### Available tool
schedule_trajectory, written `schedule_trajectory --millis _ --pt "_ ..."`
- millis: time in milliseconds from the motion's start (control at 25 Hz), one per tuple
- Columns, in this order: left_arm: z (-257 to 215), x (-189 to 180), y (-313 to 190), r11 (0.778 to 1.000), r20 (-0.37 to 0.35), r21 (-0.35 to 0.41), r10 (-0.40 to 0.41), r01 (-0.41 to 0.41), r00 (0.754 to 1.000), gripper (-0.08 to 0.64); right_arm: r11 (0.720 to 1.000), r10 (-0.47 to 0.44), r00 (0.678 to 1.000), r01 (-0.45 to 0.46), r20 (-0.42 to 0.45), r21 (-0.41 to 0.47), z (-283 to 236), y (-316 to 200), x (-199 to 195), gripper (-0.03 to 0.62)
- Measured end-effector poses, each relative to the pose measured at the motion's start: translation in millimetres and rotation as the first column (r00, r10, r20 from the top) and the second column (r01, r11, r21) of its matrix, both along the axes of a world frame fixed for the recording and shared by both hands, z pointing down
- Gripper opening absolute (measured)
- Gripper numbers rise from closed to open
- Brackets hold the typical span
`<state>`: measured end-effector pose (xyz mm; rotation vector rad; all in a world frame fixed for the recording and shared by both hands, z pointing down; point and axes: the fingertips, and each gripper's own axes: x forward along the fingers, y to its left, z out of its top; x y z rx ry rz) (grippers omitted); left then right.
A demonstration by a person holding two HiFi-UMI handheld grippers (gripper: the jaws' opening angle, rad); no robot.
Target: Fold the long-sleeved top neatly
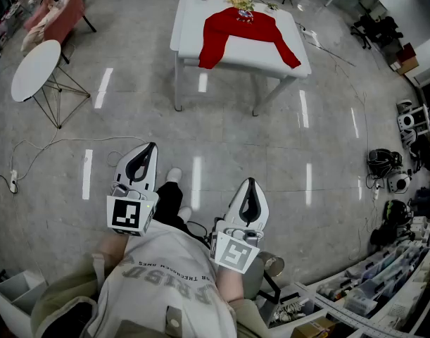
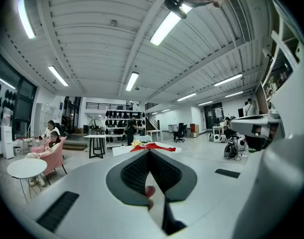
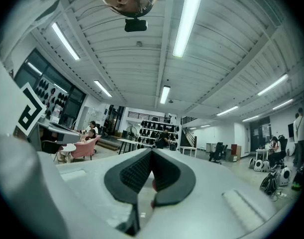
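The left gripper (image 1: pixel 147 155) and the right gripper (image 1: pixel 250 189) are both clenched on nothing. In the left gripper view (image 2: pixel 151 152) and the right gripper view (image 3: pixel 152 154), the ribbed pads meet at the tips with no cloth between them. The 2 grippers are held side by side in front of the person's body and point roughly level across the room, over bare glossy floor.

The red long-sleeved top (image 1: pixel 244 28) is well apart from them, spread flat on the white table (image 1: pixel 190 27) at the far side of the floor. The left gripper view shows it as a thin red strip (image 2: pixel 154 146) just above the jaw tips, so that gripper is aimed about at it.

Judged from this, folding has not begun. No sleeve is turned in, no crease shows, and neither gripper is near the cloth. Everything is left to do: walking up, taking the sleeves in, and folding the body.

The body of the top lies toward the far edge of the table. Its 2 sleeves splay outward and toward the near edge like an upside-down V, with the cuffs close to the near corners. The widest span runs left to right across the table. At this range I cannot tell which end is collar and which is hem.
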<state>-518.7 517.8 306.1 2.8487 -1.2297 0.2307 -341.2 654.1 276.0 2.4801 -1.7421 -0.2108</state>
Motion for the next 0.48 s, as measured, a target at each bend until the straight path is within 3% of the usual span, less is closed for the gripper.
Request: schedule_trajectory --millis 480 --pt "9 16 -18 1.0 0.002 -0.01 0.009 -0.009 1.0 0.011 1.0 0.002 1.0 -0.002 0.019 0.002 3 -23 13 0.0"
